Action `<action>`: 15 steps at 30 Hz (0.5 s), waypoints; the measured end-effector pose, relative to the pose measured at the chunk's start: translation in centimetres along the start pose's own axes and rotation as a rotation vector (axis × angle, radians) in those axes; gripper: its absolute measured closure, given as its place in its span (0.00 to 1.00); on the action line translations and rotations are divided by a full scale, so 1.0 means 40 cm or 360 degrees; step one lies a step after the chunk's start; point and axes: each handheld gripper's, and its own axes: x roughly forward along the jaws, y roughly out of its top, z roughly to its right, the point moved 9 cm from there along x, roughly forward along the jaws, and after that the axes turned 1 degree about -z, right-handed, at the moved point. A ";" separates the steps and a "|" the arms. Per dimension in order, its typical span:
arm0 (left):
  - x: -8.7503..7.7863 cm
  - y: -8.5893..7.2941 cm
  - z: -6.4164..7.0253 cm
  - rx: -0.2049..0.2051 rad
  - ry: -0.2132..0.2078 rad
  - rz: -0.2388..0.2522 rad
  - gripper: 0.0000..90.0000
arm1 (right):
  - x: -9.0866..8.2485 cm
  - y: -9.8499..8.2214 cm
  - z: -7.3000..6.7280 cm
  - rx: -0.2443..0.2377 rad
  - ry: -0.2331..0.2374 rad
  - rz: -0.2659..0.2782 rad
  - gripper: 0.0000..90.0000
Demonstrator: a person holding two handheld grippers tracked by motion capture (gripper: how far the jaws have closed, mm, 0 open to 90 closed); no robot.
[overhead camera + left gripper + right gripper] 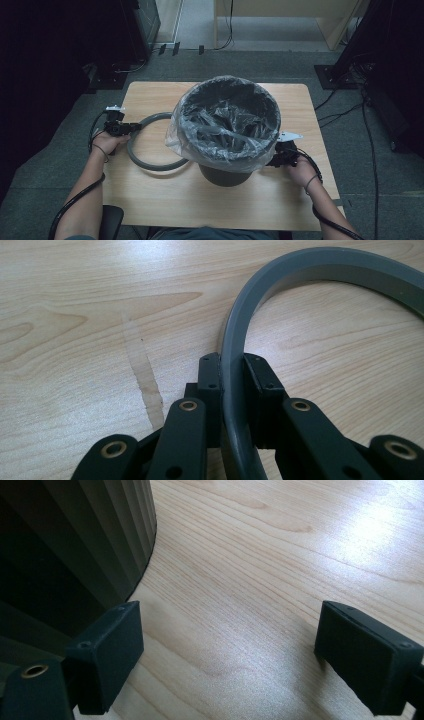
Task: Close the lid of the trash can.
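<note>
On the tabletop (150, 100), my left tool (232, 390) pinches the grey ring (235, 340); right tool (225, 645) spread beside the bin (227, 130). Next I'd lift the ring over the bagged rim.

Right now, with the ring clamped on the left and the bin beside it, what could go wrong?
1. The left gripper pinches the grey ring at one spot on its thin edge; lifted, the ring may swing or slip.
2. The ring's far side lies under the bin and its loose bag; pulling may snag the bag.
3. The right gripper is open beside the bin wall, so the bin is unsteadied.
</note>
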 end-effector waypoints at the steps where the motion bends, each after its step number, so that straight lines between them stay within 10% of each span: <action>1: -0.001 0.000 0.000 -0.0002 0.0000 -0.0004 0.88 | 0.000 0.000 0.000 0.0000 0.0000 0.0000 0.13; 15: -0.045 0.027 -0.007 -0.0013 -0.0001 0.0000 0.88 | 0.000 0.000 0.000 0.0000 0.0000 0.0000 0.13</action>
